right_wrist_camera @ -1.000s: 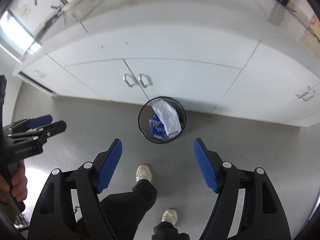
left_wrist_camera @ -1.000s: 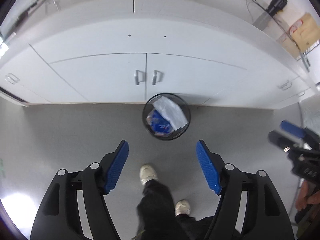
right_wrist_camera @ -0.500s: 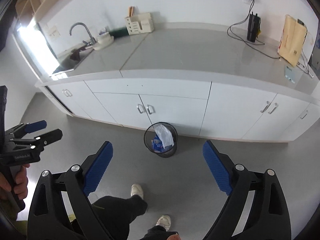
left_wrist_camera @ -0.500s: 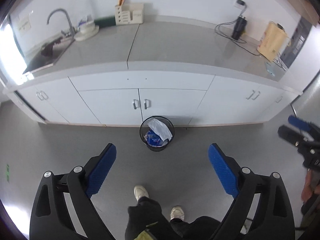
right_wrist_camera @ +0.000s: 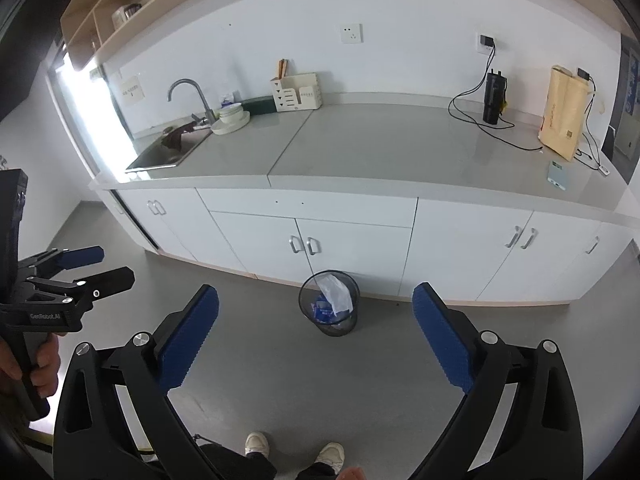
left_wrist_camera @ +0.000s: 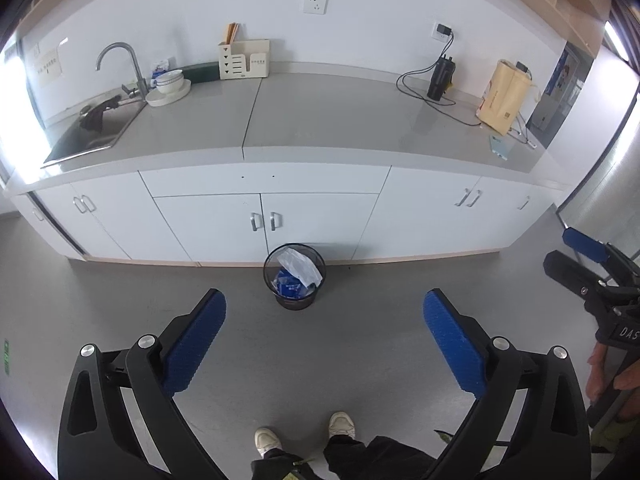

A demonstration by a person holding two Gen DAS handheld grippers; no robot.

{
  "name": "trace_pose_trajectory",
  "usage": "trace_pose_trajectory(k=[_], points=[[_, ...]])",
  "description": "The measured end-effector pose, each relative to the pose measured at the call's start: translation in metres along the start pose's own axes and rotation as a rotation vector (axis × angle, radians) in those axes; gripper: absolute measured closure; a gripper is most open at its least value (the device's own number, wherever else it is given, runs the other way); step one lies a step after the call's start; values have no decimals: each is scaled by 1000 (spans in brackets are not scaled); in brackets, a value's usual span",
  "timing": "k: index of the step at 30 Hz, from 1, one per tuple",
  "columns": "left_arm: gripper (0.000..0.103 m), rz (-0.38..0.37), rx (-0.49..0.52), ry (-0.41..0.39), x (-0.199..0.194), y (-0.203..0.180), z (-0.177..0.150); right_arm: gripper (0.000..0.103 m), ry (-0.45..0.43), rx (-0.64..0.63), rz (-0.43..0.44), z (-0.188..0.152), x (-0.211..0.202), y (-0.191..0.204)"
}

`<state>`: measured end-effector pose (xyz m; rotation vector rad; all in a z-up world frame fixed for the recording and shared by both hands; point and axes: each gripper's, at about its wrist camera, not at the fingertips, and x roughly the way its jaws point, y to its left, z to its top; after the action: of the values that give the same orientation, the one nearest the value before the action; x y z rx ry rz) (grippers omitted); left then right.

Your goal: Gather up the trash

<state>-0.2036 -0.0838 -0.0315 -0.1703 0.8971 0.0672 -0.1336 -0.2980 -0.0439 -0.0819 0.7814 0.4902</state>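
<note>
Right under me, 2 pale shoes [left_wrist_camera: 304, 434] on the grey floor [left_wrist_camera: 320, 360], dark trouser legs below them at the frame edge.

My left gripper [left_wrist_camera: 324, 304] has its jaws spread wide; they have just been opening further, and only bare floor shows between the blue pads [left_wrist_camera: 196, 340]. Same story on my right gripper [right_wrist_camera: 316, 300]: jaws wide apart, just been opening, no object gripped, blue pads [right_wrist_camera: 440, 340] clear of everything. Out at the side of each view I catch the other gripper in a hand [right_wrist_camera: 36, 364], its fingers also apart.

Ahead, past my fingertips, the black mesh wastebasket [left_wrist_camera: 294, 278] stands upright on the floor, well apart from both grippers and just in front of the white cabinet doors [left_wrist_camera: 264, 220]. The trash sits inside it: a crumpled white plastic bag [left_wrist_camera: 300, 266] resting on top of a blue wrapper [left_wrist_camera: 290, 286], both below or about at the rim.

Above the cabinets, the long grey countertop [left_wrist_camera: 328, 120]. At its left end a sink [left_wrist_camera: 92, 128] with a curved tap [left_wrist_camera: 124, 64], a dark cloth draped in the basin, and stacked white bowls [left_wrist_camera: 168, 84] just beside the tap. Against the wall, a cream utensil holder [left_wrist_camera: 244, 58]. Toward the right end, a black bottle [left_wrist_camera: 440, 78] with a cable running up to a wall socket, then a tan paper bag [left_wrist_camera: 504, 96] standing upright, and a pale phone [right_wrist_camera: 558, 174] lying flat near the counter's front edge.
</note>
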Motion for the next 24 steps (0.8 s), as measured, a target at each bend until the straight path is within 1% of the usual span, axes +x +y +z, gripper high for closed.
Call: trace_pose_trajectory(k=[3, 7, 11, 13, 15, 16, 24], points=[[6, 1, 5, -25, -12, 8, -8, 4, -8, -15, 10, -3, -5, 16], [6, 8, 6, -38, -26, 23, -14, 4, -11, -3, 43, -3, -5, 43], [6, 21, -2, -72, -42, 36, -17, 4, -37, -20, 64, -4, -12, 69], [6, 28, 16, -87, -45, 40, -18, 4, -56, -38, 64, -6, -17, 80], [6, 35, 18, -96, -47, 43, -19, 4, -94, -18, 52, -7, -23, 83], [6, 35, 20, -96, -48, 44, -19, 4, -98, -4, 59, -5, -25, 84], [6, 25, 43, -117, -53, 51, -20, 4, -88, -23, 57, -8, -28, 93]])
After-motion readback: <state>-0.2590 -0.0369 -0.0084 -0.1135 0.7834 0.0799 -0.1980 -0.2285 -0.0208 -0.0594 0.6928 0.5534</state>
